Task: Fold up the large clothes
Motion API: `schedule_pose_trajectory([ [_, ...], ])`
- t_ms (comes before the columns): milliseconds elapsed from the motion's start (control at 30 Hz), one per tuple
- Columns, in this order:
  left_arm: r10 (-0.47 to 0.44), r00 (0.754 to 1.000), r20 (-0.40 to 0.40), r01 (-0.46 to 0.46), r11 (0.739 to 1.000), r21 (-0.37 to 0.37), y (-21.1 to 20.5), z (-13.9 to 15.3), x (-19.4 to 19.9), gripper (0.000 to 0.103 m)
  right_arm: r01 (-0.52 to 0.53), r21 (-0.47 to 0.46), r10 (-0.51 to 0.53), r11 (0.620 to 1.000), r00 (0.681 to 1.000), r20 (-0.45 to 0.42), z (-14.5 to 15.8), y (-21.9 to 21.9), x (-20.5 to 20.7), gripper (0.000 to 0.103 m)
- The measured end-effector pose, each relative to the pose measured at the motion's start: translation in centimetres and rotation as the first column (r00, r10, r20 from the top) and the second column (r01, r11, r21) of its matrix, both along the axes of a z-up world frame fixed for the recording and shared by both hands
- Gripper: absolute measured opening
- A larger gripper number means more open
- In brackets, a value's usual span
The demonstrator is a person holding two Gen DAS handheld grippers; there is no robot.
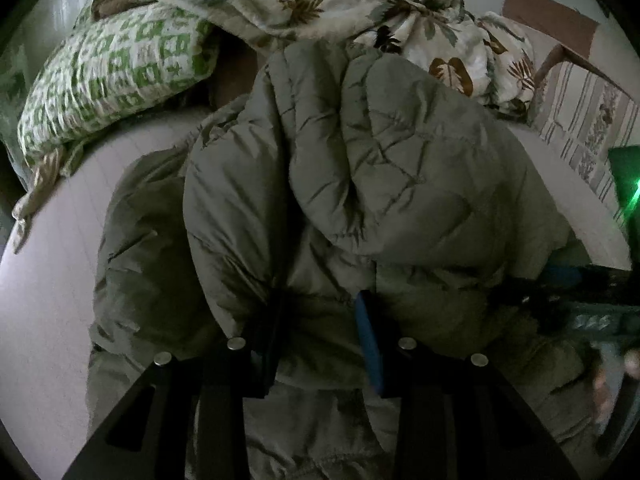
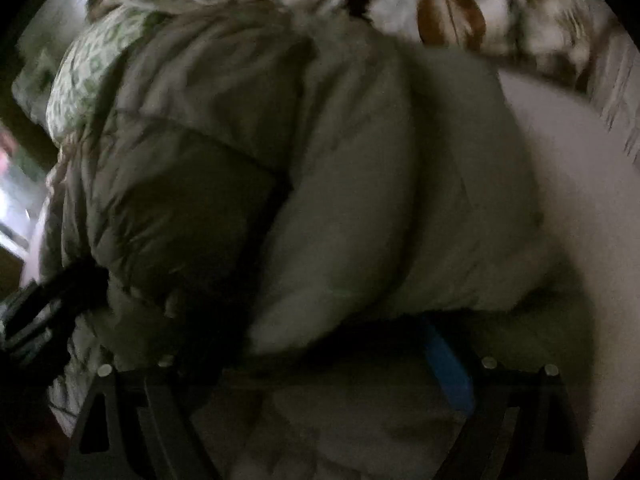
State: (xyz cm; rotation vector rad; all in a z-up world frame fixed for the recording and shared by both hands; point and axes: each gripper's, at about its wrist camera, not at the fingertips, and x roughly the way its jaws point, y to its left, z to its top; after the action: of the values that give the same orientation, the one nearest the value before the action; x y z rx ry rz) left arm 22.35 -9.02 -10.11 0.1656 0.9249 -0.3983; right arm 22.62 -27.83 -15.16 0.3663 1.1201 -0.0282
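The puffy olive-grey jacket (image 1: 360,168) lies bunched on the pale bed sheet (image 1: 52,288), its long axis running from the near edge of the bed toward the far end where the bedding is piled. Its quilted folds heap up in the middle, one rounded fold lapping over the others, and a flatter part spreads toward the left side of the bed.

The left gripper (image 1: 320,320) points steeply down at the jacket's near end. Its jaws stand narrowly apart with a thick fold of jacket pinched between the dark finger and the blue-padded one, so it has hold of the cloth.

The right gripper (image 2: 344,344) also points steeply down, just over the jacket's near end. Its jaws are spread wide, and no pad presses on the fabric; this view is blurred.

At the far left corner lies a green-and-white patterned pillow (image 1: 112,72). Across the far end sprawls a leaf-printed quilt (image 1: 400,12), touching the jacket's far end.
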Motion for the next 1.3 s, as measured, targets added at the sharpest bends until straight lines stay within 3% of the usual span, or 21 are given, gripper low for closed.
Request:
schedule_pose_trajectory([
  [133, 0.015, 1.000, 0.014, -0.015, 1.000, 0.009, -0.1, 0.4, -0.6, 0.038, 0.011, 0.020, -0.012, 1.000, 0.999, 0.043, 1.7, -0.8, -1.7, 0.092],
  [200, 0.023, 1.000, 0.019, -0.023, 1.000, 0.007, -0.1, 0.7, -1.1, 0.044, 0.012, 0.025, -0.014, 1.000, 0.998, 0.063, 2.7, -1.2, -2.6, 0.092],
  [333, 0.005, 0.999, 0.038, -0.006, 1.000, 0.027, -0.2, 1.5, -2.7, 0.071, 0.004, 0.039, -0.008, 0.999, 0.997, 0.081, 3.9, -1.5, -4.2, 0.093],
  [400, 0.000, 0.999, 0.044, -0.003, 0.998, 0.059, -0.1, 1.7, -3.7, 0.074, -0.004, 0.035, 0.001, 0.999, 0.996, 0.085, 4.3, -1.5, -5.4, 0.094],
  [467, -0.003, 1.000, 0.020, 0.002, 0.998, 0.064, 0.5, 1.6, -4.7, 0.077, -0.015, 0.027, 0.013, 1.000, 0.996, 0.089, 4.6, -1.3, -6.5, 0.103],
  [800, 0.148, 0.987, -0.062, -0.150, 0.989, -0.019, 7.9, 1.8, -10.0, 0.081, -0.043, -0.008, 0.044, 0.999, 0.989, 0.139, 5.7, -0.6, -14.3, 0.103],
  [1100, 0.268, 0.959, -0.089, -0.269, 0.963, 0.008, 14.9, 1.4, -15.5, 0.082, 0.005, 0.028, -0.008, 1.000, 0.992, 0.124, 5.5, -1.6, -18.4, 0.103],
  [1300, 0.303, 0.947, -0.105, -0.304, 0.953, 0.010, 17.4, 1.1, -18.5, 0.082, 0.051, 0.059, -0.057, 0.997, 0.993, 0.101, 4.7, -2.7, -21.6, 0.103],
])
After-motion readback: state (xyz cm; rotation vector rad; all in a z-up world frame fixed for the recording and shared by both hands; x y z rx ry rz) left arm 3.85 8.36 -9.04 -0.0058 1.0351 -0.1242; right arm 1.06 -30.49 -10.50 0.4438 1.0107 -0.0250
